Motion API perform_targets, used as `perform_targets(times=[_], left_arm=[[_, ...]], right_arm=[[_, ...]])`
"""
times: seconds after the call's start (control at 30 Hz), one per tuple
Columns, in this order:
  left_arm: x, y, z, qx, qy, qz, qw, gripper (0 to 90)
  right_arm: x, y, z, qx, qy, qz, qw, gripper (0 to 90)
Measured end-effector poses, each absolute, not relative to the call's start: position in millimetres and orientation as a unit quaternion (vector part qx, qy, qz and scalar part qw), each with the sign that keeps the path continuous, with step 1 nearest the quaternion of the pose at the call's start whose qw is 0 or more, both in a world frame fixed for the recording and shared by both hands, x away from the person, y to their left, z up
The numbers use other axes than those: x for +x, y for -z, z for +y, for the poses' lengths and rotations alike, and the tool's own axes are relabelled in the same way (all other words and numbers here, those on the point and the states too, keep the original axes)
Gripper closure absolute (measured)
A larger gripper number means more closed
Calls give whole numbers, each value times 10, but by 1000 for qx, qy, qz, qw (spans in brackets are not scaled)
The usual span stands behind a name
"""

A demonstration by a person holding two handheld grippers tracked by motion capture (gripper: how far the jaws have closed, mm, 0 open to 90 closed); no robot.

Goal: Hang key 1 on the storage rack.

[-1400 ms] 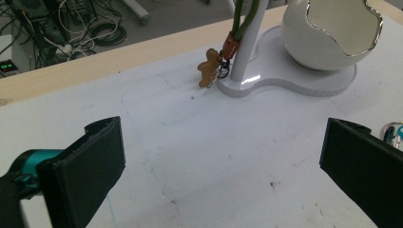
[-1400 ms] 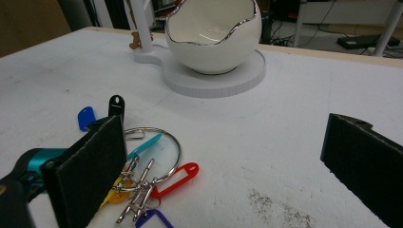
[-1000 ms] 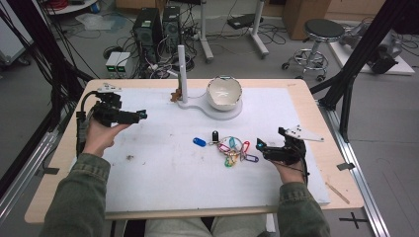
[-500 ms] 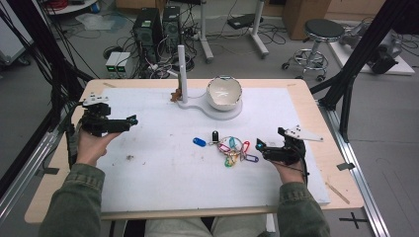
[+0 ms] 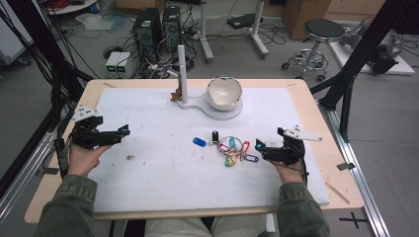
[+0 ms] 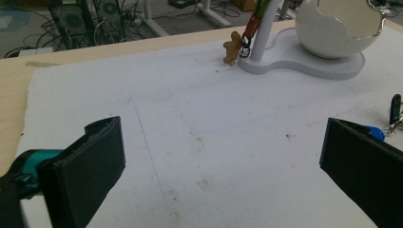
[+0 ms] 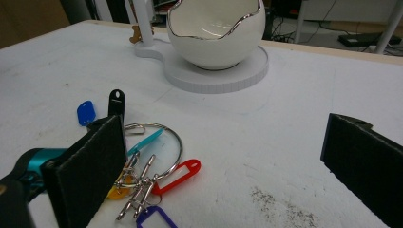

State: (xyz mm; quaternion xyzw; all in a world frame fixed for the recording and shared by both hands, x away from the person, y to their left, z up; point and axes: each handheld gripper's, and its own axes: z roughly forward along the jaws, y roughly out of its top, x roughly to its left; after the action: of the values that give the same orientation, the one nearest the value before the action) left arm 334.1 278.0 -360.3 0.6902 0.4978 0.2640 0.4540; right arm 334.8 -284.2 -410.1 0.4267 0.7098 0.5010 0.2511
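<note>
The right gripper (image 5: 263,149) has its jaws wide apart, with nothing between them. It sits low near the right edge of the white mat (image 5: 163,173). Its tips point left at the bunch of keys (image 5: 233,149), which lies just beside them in the middle of the mat. The right hand (image 5: 291,165) holds it from behind, with the forearm coming up from the bottom edge.

The bunch has a metal ring (image 7: 159,142) with colored tags: red (image 7: 177,176), blue (image 7: 85,112), black (image 7: 116,102) and purple (image 7: 153,217). No writing can be read on them.

The left gripper (image 5: 123,132) is also wide open and holds nothing. It is near the left edge, pointing right, well apart from the keys.

A white bowl (image 5: 224,92) on a white stand (image 5: 200,104) is near the far edge.
</note>
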Motion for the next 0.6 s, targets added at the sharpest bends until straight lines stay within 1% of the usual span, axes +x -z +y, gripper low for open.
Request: perform_targets(times=[0.23,0.6], left_arm=[[3220,3717,2864,680,-266,505,460,17],[3038,3877,3066,650,-274,524,477,17]], right_arm=[[3349,4105,-2835,429,-497,712,249,6],[3349,4111,-2818,427,-492,716,251,6]])
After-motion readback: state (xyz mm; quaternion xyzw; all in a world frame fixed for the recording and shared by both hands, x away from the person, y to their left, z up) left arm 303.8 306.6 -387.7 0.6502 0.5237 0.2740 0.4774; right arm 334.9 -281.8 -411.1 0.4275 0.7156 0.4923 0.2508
